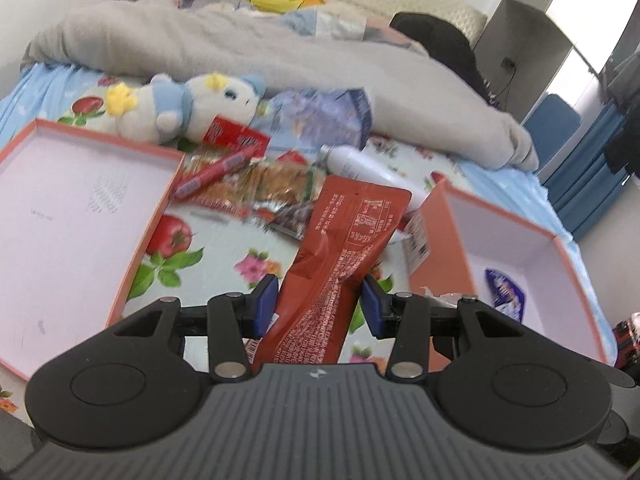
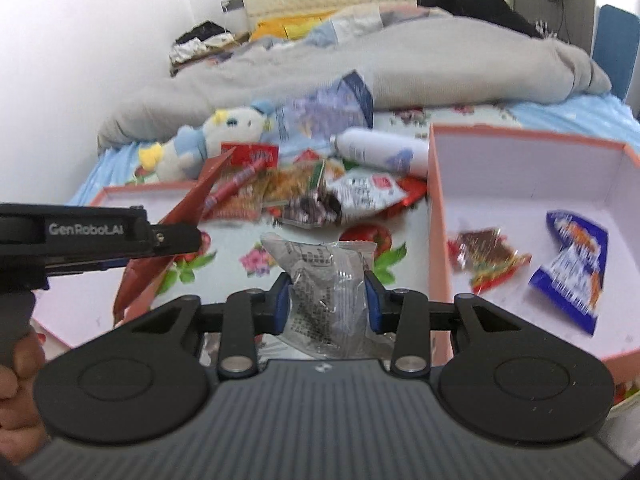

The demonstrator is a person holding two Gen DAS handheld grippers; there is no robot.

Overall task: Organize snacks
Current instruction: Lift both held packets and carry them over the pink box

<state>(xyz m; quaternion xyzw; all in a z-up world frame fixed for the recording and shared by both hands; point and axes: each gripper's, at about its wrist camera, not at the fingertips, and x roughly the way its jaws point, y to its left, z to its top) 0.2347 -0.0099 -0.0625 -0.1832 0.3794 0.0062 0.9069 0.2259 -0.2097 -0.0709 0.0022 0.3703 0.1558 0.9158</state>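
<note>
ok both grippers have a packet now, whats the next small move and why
Probably carry the right gripper rightward over the deep pink box and release there. It is shut on the clear packet, and that box, just to its right, already holds a blue packet. The left gripper can follow with its red pouch.

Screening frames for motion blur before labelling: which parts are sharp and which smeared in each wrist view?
Left wrist view: left gripper and its red pouch are sharp, print legible; the snack pile behind is smeared. Right wrist view: right gripper and clear packet are sharp; the blue wrapper and brown wrapper in the pink box are streaked. Both show fisheye bending at the edges.
</note>
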